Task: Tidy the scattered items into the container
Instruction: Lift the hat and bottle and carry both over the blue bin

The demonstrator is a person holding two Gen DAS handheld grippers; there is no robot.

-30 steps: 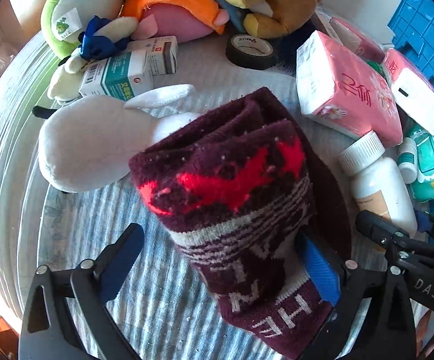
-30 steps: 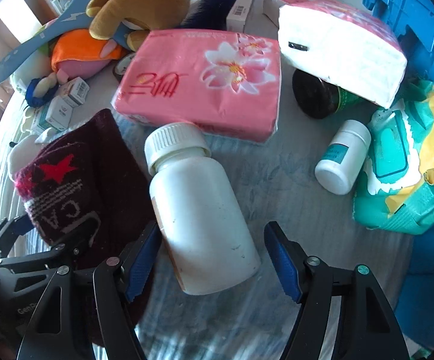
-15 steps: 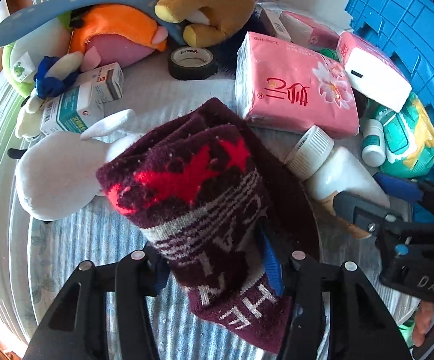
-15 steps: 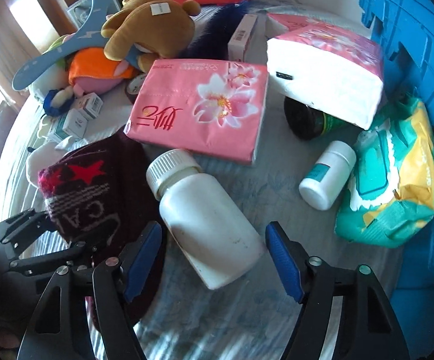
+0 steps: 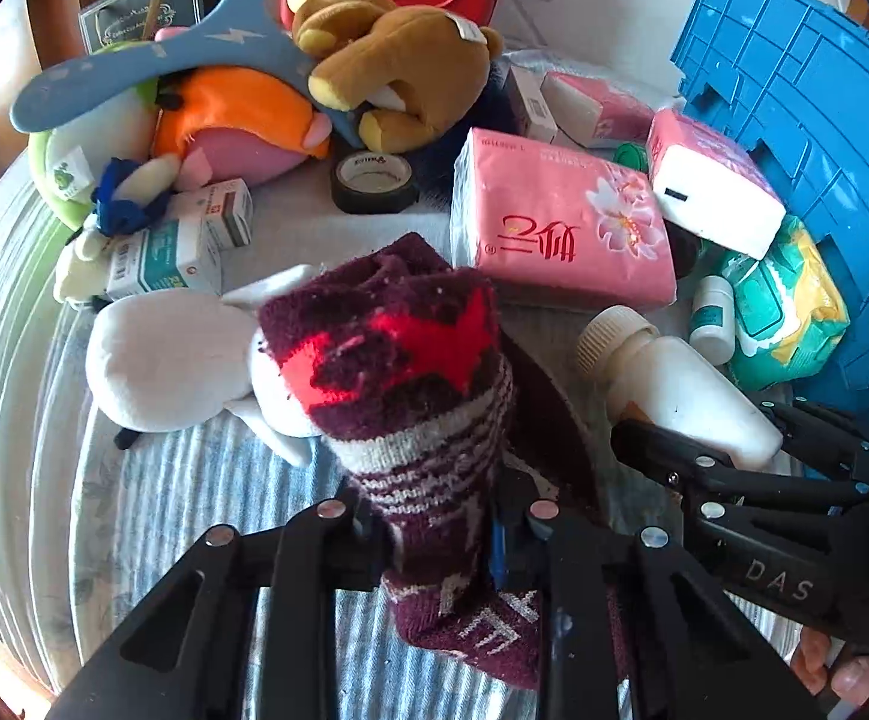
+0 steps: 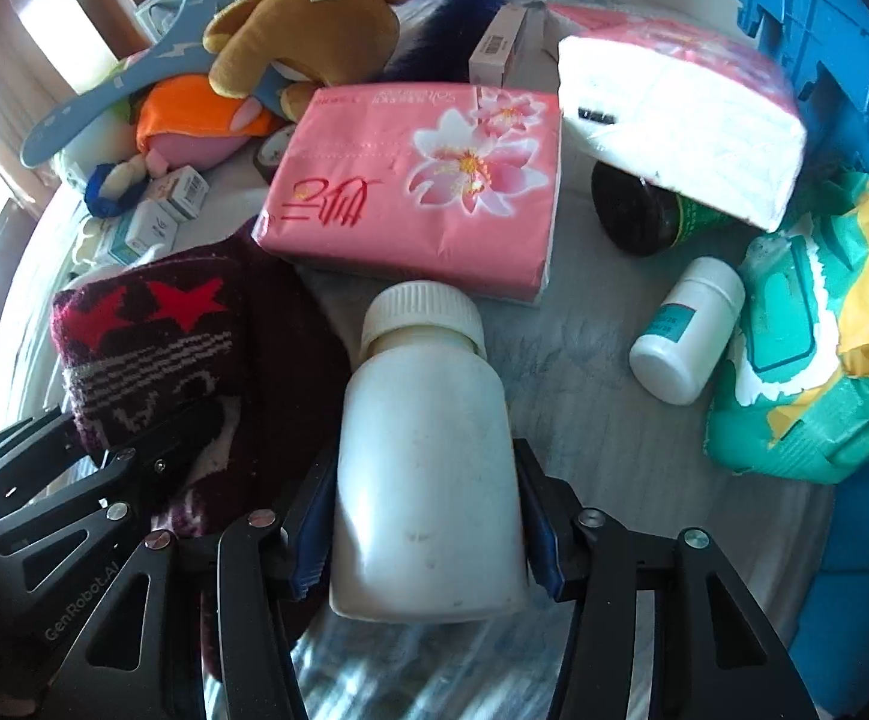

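Left gripper point(image 5: 434, 531) clamped on the maroon knitted sock with red stars point(image 5: 410, 384), frame centre; right gripper point(image 6: 425, 531) closed around the white plastic screw-cap bottle point(image 6: 428, 468), lower centre. Lift both straight clear of the clutter, then swing to the blue plastic crate point(image 5: 806, 120), upper right; the dangling sock could snag.

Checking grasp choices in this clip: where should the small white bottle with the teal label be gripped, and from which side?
Grip the small white teal-labelled bottle across its round body, from above. It lies on its side, sides exposed, though the green-and-yellow wipes pack crowds one side.
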